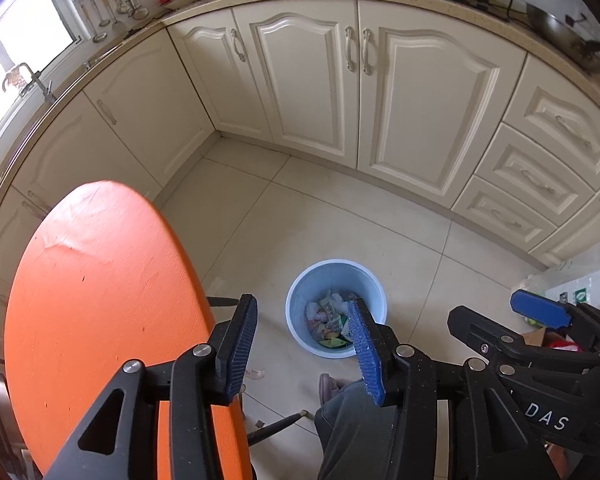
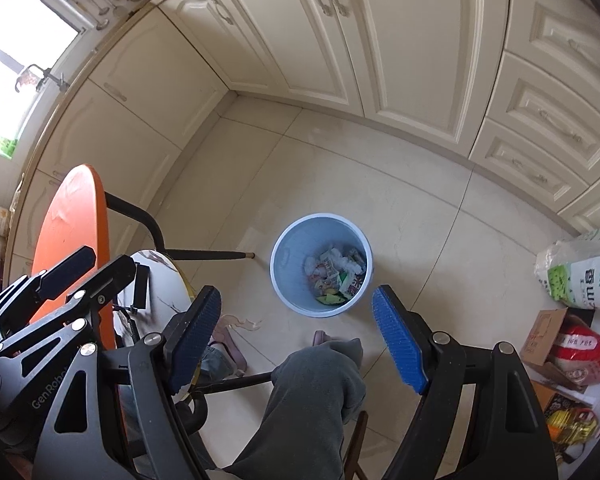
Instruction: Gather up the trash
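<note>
A light blue bin (image 1: 300, 292) stands on the tiled floor, with crumpled paper and wrappers (image 1: 329, 320) inside; it also shows in the right wrist view (image 2: 296, 240) with the same trash (image 2: 336, 272). My left gripper (image 1: 302, 320) is open and empty, above and just in front of the bin. My right gripper (image 2: 296, 308) is open and empty, held above the bin's near rim. The right gripper also shows at the right of the left wrist view (image 1: 540, 312). The left gripper shows at the left of the right wrist view (image 2: 72, 268).
An orange round tabletop (image 1: 100, 300) is close on the left, with black legs (image 2: 204, 255) reaching toward the bin. Cream cabinets (image 1: 312, 80) line the back and left. A rice sack (image 2: 584, 276) and boxes (image 2: 556, 344) lie at the right. The person's leg (image 2: 312, 392) is below.
</note>
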The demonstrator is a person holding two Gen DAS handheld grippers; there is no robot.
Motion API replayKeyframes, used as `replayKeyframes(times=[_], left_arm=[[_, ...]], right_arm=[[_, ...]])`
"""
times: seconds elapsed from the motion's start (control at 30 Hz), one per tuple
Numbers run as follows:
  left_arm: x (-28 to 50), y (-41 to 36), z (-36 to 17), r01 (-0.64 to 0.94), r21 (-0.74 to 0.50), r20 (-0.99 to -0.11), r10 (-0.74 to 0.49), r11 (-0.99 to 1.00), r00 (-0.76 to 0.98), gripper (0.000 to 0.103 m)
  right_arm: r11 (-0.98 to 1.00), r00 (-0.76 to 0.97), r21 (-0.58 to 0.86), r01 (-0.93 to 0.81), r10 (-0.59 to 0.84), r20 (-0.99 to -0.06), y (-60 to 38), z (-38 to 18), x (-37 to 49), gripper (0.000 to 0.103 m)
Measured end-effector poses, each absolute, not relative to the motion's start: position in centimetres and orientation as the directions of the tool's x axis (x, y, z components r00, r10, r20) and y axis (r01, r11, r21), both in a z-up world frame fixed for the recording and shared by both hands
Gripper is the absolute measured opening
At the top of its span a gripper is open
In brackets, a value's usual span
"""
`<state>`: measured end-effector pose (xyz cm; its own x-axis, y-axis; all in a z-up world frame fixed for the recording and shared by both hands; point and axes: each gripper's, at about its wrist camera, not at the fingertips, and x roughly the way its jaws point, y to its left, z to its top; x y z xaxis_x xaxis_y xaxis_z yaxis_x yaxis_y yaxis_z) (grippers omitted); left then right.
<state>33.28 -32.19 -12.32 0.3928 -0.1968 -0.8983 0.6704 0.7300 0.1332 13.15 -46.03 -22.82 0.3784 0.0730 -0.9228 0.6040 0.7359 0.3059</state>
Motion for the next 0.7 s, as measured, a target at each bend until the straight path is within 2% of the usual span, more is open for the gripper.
replayKeyframes(times=[0.27, 0.53, 0.7], left_arm=[[29.2, -25.2, -9.2, 0.556, 0.099, -0.855, -0.215, 0.825, 0.472, 0.046], [22.1, -16.3, -5.6, 0.367, 0.085, -0.76, -0.178, 0.926, 0.625, 0.047], [15.5, -12.0, -3.7, 0.263, 0.052, -0.704, -0.152, 0.963, 0.694, 0.05]], right_arm=[[0.83, 0.451, 0.26, 0.494, 0.011, -0.893, -41.9, -18.8, 12.2, 0.08], [0.902, 0.539, 0.262, 0.344, 0.039, -0.841, -36.1, -15.2, 10.8, 0.08], [0.936, 0.593, 0.26, 0.239, 0.071, -0.802, -32.3, -12.8, 9.7, 0.085]])
